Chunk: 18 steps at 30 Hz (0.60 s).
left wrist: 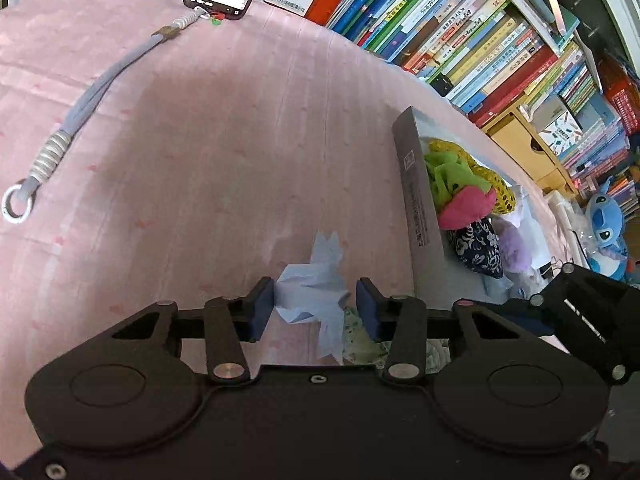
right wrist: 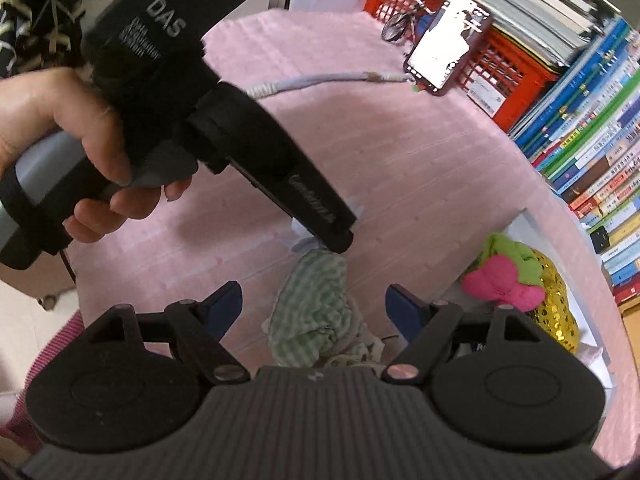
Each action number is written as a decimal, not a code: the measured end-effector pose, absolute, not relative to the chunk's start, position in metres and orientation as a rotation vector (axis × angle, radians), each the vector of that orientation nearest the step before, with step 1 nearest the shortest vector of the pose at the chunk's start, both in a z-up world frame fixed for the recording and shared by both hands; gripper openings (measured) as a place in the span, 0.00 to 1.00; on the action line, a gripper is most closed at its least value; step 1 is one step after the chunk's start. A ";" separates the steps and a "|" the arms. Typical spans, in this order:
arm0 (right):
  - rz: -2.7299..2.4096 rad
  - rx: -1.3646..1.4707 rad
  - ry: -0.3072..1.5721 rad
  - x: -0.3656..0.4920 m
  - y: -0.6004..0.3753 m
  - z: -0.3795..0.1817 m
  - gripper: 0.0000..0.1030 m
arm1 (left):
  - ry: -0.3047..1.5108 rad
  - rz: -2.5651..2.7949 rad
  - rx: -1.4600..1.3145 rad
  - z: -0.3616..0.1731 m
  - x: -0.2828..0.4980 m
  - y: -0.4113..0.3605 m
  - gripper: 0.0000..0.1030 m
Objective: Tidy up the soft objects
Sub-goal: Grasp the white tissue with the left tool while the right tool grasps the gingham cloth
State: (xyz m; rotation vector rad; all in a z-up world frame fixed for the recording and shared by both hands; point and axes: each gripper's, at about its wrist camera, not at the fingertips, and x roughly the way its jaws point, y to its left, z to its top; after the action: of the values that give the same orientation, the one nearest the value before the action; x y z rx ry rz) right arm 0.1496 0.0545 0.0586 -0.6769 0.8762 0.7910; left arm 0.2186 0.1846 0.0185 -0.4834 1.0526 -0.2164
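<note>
Meanwhile, a crumpled blue tissue (left wrist: 310,296) on the pink tablecloth (left wrist: 200,160) was framed between the parted left gripper (left wrist: 315,306), while the right gripper (right wrist: 314,306) was spread above a green checked cloth (right wrist: 316,312).

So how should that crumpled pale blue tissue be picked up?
Pinch the crumpled pale blue tissue across its bunched middle, coming from above with the left hand-held gripper. Its pads already straddle that thick part; the thin tails would likely slip or tear.

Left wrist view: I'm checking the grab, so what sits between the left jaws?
A crumpled white tissue sits between the open jaws of the left gripper, on the pink cloth, seen in the left wrist view.
</note>
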 end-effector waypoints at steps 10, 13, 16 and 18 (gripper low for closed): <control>0.773 -0.743 0.959 0.158 0.069 0.045 0.83 | 1.035 -0.222 -0.520 0.015 0.219 0.192 0.37; 0.775 -0.751 0.987 0.162 0.073 0.040 0.77 | 1.031 -0.220 -0.529 0.016 0.218 0.195 0.37; 0.759 -0.749 1.019 0.170 0.075 0.036 0.67 | 1.019 -0.217 -0.537 0.019 0.215 0.200 0.37; 0.742 -0.750 1.031 0.175 0.077 0.036 0.46 | 1.010 -0.214 -0.545 0.020 0.214 0.203 0.37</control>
State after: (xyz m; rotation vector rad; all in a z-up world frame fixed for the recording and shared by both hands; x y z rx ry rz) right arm 0.1755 0.0770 0.0357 -0.7495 1.0309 0.7422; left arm 0.2145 0.2030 0.0204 -0.5447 1.0105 -0.2137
